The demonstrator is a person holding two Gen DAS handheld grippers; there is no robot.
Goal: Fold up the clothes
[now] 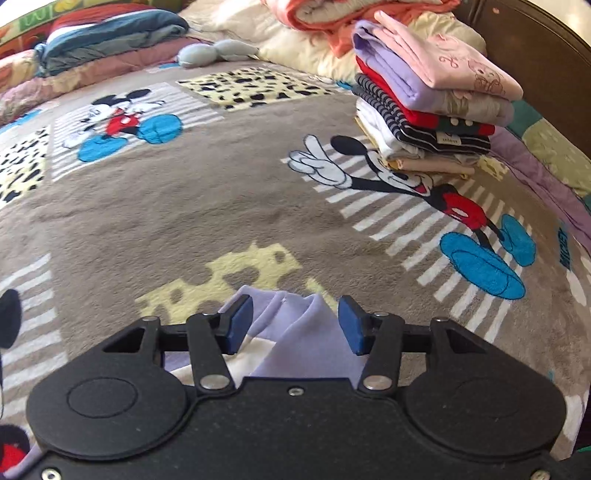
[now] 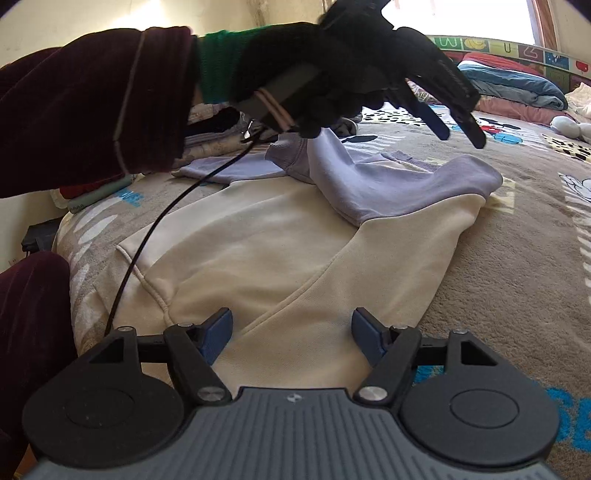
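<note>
A cream and lilac sweatshirt (image 2: 280, 236) is spread on the blanket (image 1: 184, 206) (a folded stack (image 1: 432, 99) nearby); both the left gripper (image 1: 295, 325) and right gripper (image 2: 291, 338) are held released above it

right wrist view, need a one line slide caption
Open right gripper low over a cream-and-lilac sweatshirt on the bed, open left gripper above its sleeve.

Cream wall (image 2: 92, 18), bright window (image 2: 480, 18), dark wooden headboard (image 1: 535, 48) behind a cartoon-print bed blanket (image 1: 184, 206).
</note>
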